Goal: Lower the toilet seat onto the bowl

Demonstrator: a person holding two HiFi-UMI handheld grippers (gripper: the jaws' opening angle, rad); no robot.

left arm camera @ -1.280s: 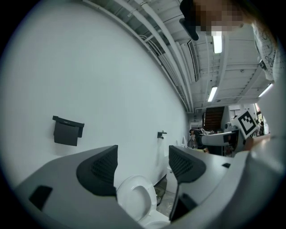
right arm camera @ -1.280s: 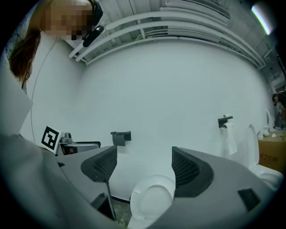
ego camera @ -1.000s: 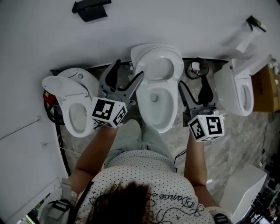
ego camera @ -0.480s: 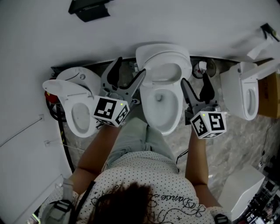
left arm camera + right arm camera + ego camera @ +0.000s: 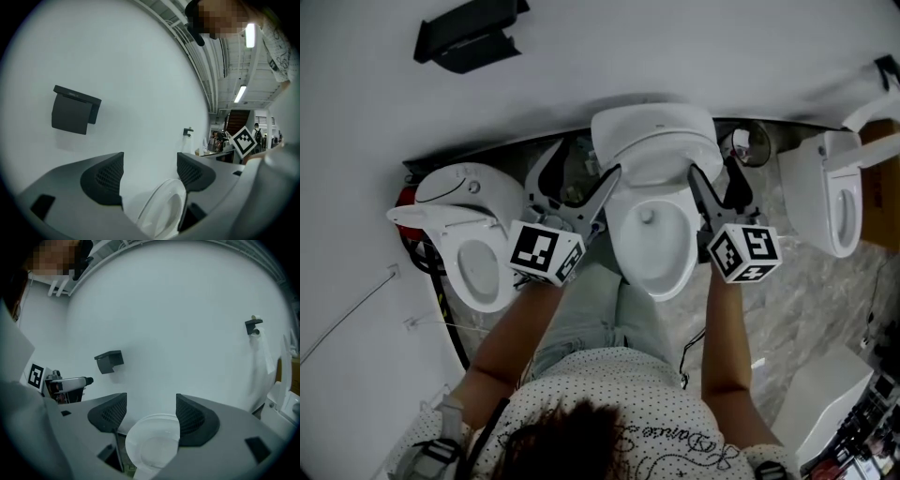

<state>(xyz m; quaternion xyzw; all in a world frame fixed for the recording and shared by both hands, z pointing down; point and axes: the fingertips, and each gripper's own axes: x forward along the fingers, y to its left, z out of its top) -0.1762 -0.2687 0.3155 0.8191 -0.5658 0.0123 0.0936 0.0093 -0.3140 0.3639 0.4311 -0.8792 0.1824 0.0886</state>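
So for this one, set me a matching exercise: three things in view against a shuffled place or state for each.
Things:
A. white oval toilet seat
B. black wall-mounted box
C. left gripper

Places or states:
1. jaws apart, left of the middle bowl
2. raised upright
3. fixed on the white wall

Pairs: A-2, B-3, C-1.

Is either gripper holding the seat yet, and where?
Nothing. Left gripper and right gripper stand open; the right's jaws have just been closing with nothing between them, seat not gripped.
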